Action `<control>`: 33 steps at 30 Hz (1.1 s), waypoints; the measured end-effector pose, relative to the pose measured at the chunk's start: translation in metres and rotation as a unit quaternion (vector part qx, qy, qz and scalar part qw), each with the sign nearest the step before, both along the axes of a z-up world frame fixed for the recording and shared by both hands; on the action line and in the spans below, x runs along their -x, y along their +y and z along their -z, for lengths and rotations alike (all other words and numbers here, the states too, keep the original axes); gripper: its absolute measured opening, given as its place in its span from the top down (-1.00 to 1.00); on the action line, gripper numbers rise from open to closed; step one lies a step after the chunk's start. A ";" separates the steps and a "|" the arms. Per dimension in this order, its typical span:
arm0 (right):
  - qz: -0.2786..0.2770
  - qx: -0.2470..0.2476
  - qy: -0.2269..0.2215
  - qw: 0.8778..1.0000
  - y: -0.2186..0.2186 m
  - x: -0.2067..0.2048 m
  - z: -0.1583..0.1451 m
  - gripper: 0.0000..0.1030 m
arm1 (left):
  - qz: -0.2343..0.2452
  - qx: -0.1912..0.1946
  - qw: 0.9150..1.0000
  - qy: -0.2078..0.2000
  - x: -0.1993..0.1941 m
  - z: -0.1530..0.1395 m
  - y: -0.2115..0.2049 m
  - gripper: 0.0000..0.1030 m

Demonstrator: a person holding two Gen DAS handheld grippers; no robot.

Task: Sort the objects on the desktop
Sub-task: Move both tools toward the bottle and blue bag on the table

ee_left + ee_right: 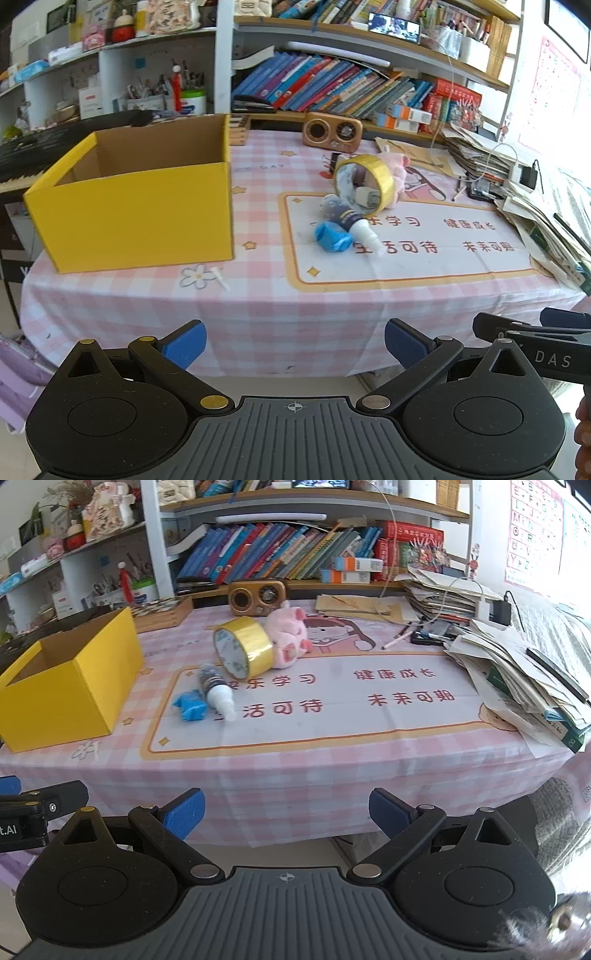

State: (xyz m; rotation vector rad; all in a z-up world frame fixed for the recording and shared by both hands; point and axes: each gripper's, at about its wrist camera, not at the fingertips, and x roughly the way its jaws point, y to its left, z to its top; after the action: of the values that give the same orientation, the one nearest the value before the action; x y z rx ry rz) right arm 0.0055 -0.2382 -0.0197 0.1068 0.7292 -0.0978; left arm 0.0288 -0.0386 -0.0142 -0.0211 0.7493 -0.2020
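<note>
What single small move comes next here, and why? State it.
Probably carry the left gripper forward over the table edge toward the blue object beside the small bottle. Both grippers hang short of the table with jaws open and empty, the yellow box looks empty, and that blue piece lies nearest the box on the left's side.

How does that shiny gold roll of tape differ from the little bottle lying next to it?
The tape roll is a wide gold ring, open through the middle; the spray bottle is slim, with a dark body and a white nozzle end. The tape roll stands on its edge, leaning against the pink plush pig; the spray bottle lies flat on its side. The tape roll looks far bulkier than the bottle. Both sit on the table outside the yellow box.
</note>
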 end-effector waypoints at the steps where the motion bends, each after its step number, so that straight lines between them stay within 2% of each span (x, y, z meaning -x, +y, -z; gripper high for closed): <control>1: 0.002 0.001 0.001 1.000 -0.002 -0.002 0.000 -0.88 | 0.002 0.000 1.000 0.000 -0.002 0.001 -0.003 -1.00; 20: -0.015 0.006 0.026 1.000 -0.039 -0.053 0.008 -0.87 | 0.008 0.006 1.000 0.023 -0.050 0.012 -0.044 -1.00; 22: -0.024 0.005 0.029 0.999 -0.041 -0.060 0.010 -0.79 | 0.003 0.007 1.000 0.026 -0.055 0.014 -0.047 -1.00; 33: -0.060 -0.002 0.036 0.998 -0.061 -0.095 0.014 -0.60 | -0.012 0.002 0.999 0.035 -0.078 0.019 -0.071 -1.00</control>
State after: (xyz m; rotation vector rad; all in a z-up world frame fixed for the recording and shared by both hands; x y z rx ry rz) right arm 0.1004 -0.2994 -0.0340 0.0637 0.8066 0.0142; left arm 0.1069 -0.1101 -0.0328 -0.0414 0.8180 -0.1802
